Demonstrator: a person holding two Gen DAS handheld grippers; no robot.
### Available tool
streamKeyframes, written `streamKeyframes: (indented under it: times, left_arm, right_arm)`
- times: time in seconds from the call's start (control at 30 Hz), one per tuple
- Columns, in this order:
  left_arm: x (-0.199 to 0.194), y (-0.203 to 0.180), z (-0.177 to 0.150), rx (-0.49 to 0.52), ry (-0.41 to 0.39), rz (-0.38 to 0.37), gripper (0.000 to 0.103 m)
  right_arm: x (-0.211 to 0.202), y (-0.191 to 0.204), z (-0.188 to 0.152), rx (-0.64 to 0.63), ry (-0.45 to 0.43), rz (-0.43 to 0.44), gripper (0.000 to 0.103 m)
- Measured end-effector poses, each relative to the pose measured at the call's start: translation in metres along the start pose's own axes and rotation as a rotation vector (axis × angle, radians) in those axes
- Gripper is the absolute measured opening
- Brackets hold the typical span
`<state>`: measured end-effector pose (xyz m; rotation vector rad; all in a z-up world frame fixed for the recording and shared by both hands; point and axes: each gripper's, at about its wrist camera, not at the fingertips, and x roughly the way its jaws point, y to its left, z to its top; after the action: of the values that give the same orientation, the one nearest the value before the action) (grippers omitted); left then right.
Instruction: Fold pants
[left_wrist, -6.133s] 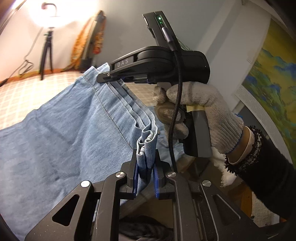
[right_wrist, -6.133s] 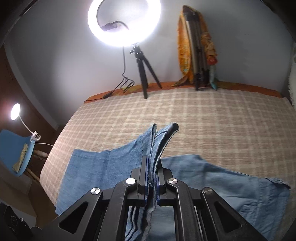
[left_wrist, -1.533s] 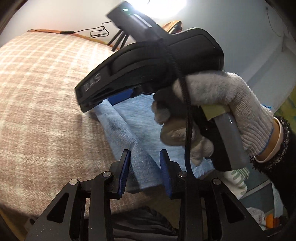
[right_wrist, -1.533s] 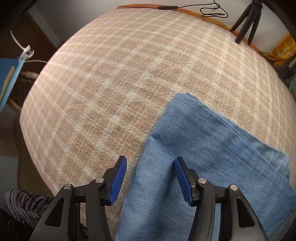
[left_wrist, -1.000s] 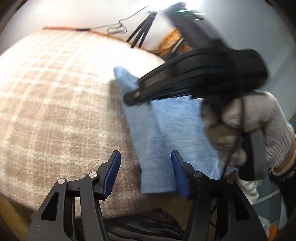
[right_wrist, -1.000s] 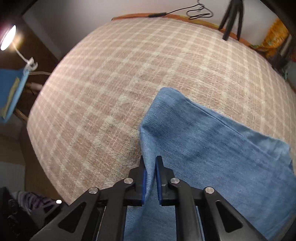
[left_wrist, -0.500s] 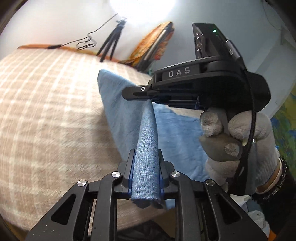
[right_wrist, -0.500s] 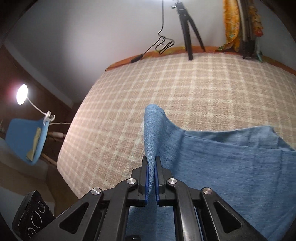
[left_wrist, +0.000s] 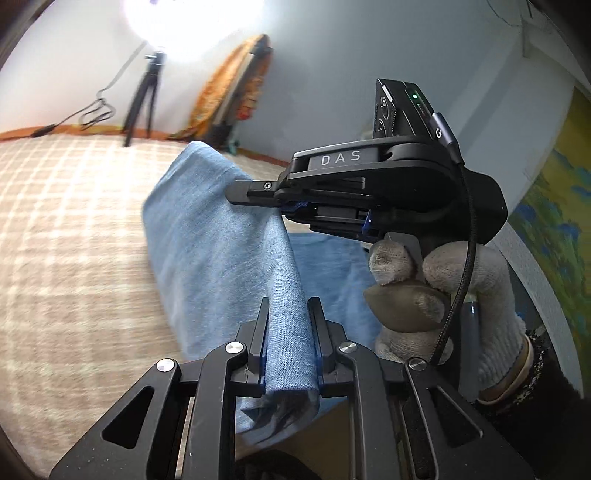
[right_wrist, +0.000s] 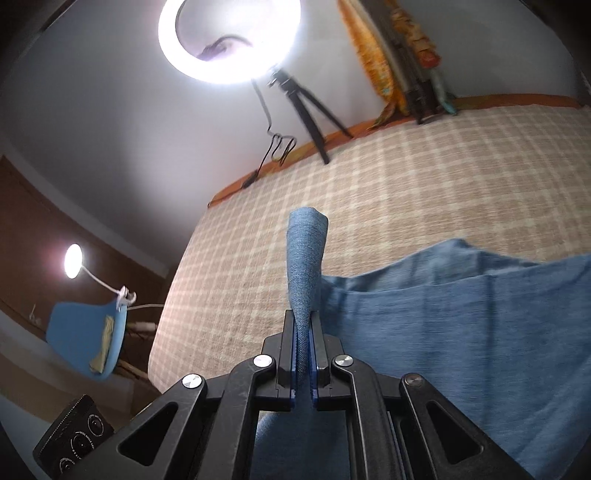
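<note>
The blue denim pants (left_wrist: 221, 236) lie folded on a beige checked bed (left_wrist: 66, 229). One end of the fold is lifted clear of the bed by both grippers. My left gripper (left_wrist: 288, 317) is shut on a thick bunch of the denim edge near the bed's front. My right gripper (left_wrist: 258, 192), held by a gloved hand (left_wrist: 443, 295), is shut on the same edge farther along. In the right wrist view, the right gripper (right_wrist: 303, 325) pinches a narrow upright ridge of pants (right_wrist: 461, 314); the rest spreads to the right over the bed (right_wrist: 406, 192).
A lit ring light (right_wrist: 229, 40) on a tripod (right_wrist: 306, 107) stands beyond the bed's far edge, with a trailing cable. Orange cloth over a folded stand (right_wrist: 399, 62) leans on the wall. A blue chair (right_wrist: 88, 336) with a clip lamp stands left of the bed.
Both grippers closed on the folded denim edge, the right one first, then the left. Both have since lifted that edge up off the bed, and the views have tilted upward.
</note>
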<state>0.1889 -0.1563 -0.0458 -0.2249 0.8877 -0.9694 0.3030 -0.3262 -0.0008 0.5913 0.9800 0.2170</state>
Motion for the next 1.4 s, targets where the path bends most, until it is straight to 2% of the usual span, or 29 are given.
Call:
streamKeyframes:
  times: [0.33, 0.53, 0.7, 0.8, 0.83, 0.9, 1.0, 1.1, 1.17, 1.2, 1.23, 1.33, 1.4]
  left_arm:
    - [0.058, -0.048, 0.004, 0.125, 0.078, -0.041, 0.015]
    - [0.082, -0.07, -0.003, 0.208, 0.125, 0.015, 0.018]
    - [0.095, -0.075, -0.02, 0.24, 0.146, 0.012, 0.018]
    - [0.101, -0.076, -0.023, 0.23, 0.156, 0.005, 0.018]
    - [0.104, -0.076, -0.022, 0.229, 0.157, 0.003, 0.018]
    - [0.105, -0.078, -0.023, 0.232, 0.153, 0.002, 0.018]
    - [0.105, -0.078, -0.023, 0.227, 0.147, -0.006, 0.018]
    - [0.104, -0.078, -0.021, 0.228, 0.14, -0.006, 0.018]
    - [0.104, -0.079, -0.021, 0.224, 0.143, -0.009, 0.018]
    - [0.104, -0.08, -0.021, 0.225, 0.145, -0.008, 0.018]
    - [0.104, -0.08, -0.021, 0.226, 0.148, -0.007, 0.018]
    - [0.104, -0.081, -0.021, 0.231, 0.155, 0.003, 0.018]
    - [0.102, -0.083, -0.024, 0.238, 0.179, 0.013, 0.022]
  right_arm:
    - [-0.061, -0.069, 0.0, 0.076, -0.096, -0.056, 0.002]
    - [-0.079, -0.101, -0.005, 0.104, -0.126, -0.073, 0.002]
    - [-0.079, -0.129, -0.017, 0.15, -0.11, -0.069, 0.002]
    - [-0.078, -0.14, -0.022, 0.157, -0.105, -0.069, 0.013]
    - [-0.078, -0.144, -0.022, 0.169, -0.097, -0.063, 0.03]
    - [-0.078, -0.149, -0.023, 0.185, -0.092, -0.069, 0.054]
    - [-0.069, -0.151, -0.021, 0.18, -0.06, -0.095, 0.056]
    - [-0.051, -0.157, -0.023, 0.208, -0.001, -0.13, 0.056]
    - [-0.043, -0.159, -0.025, 0.223, 0.018, -0.106, 0.055]
    - [-0.037, -0.16, -0.026, 0.231, 0.029, -0.076, 0.044]
    - [-0.033, -0.16, -0.027, 0.233, 0.038, -0.061, 0.027]
    - [-0.029, -0.152, -0.029, 0.201, 0.036, -0.091, 0.01]
    - [-0.035, -0.148, -0.028, 0.179, 0.011, -0.102, 0.006]
